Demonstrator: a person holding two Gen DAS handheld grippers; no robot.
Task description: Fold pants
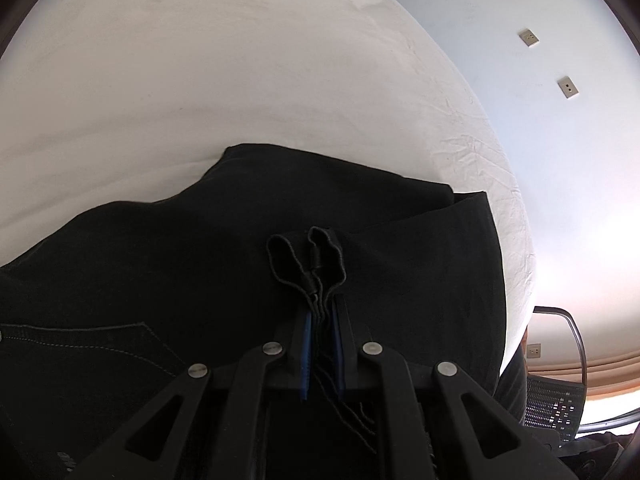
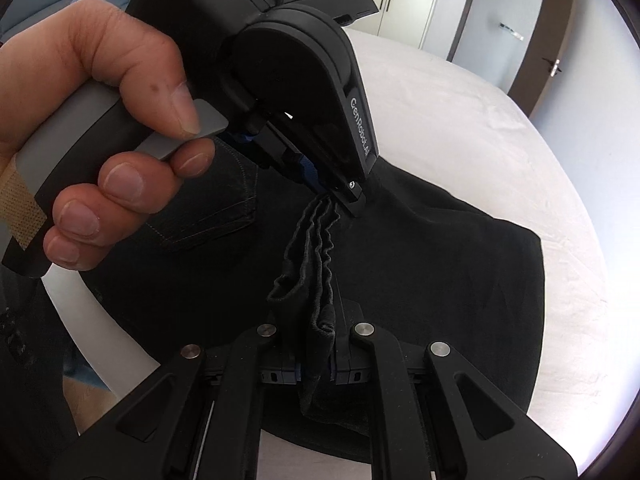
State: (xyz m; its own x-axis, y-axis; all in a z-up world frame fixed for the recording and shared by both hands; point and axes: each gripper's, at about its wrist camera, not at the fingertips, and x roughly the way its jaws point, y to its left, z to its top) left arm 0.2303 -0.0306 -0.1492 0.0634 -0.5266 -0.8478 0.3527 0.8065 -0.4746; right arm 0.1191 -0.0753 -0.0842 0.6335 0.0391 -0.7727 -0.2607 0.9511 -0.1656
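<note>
Left gripper (image 1: pixel 322 312) clamps bunched hem layers of the black pants (image 1: pixel 180 264); right gripper (image 2: pixel 316 360) pinches the same gathered hems just beside it. Pants lie spread on the white bed (image 1: pixel 200 60), back pocket (image 2: pixel 208 208) facing up.

Pants (image 2: pixel 420 248) lie on the bed (image 2: pixel 460 120) — both tools, left tool (image 2: pixel 336 196) and right tool (image 2: pixel 316 364), above them.
</note>
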